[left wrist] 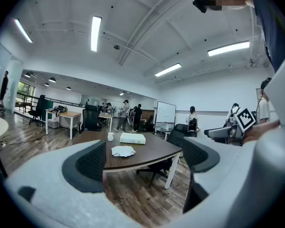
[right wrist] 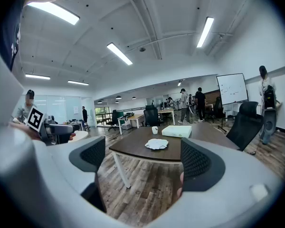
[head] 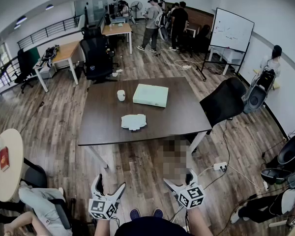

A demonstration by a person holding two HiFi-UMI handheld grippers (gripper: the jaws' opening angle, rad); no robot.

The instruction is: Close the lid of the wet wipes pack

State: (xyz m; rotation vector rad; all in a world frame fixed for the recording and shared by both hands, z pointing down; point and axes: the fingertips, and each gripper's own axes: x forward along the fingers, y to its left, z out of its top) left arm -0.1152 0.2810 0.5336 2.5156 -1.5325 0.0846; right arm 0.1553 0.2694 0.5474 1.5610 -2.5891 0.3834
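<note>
The wet wipes pack (head: 133, 121) lies as a flat white shape on the near half of the dark table (head: 103, 127), too far off to make out its lid. It also shows in the left gripper view (left wrist: 122, 150) and the right gripper view (right wrist: 156, 144). My left gripper (head: 109, 183) and right gripper (head: 179, 178) are held low in front of the person, well short of the table's near edge. Both stand open and hold nothing. The left gripper (left wrist: 145, 160) and the right gripper (right wrist: 147, 158) point towards the table.
Behind the pack stand a pale green box (head: 150, 95) and a white cup (head: 121, 95). A black chair (head: 223, 102) is at the table's right side. A round white table (head: 5, 166) and a seated person's legs are at left. Cables and a power strip (head: 220, 166) lie on the floor.
</note>
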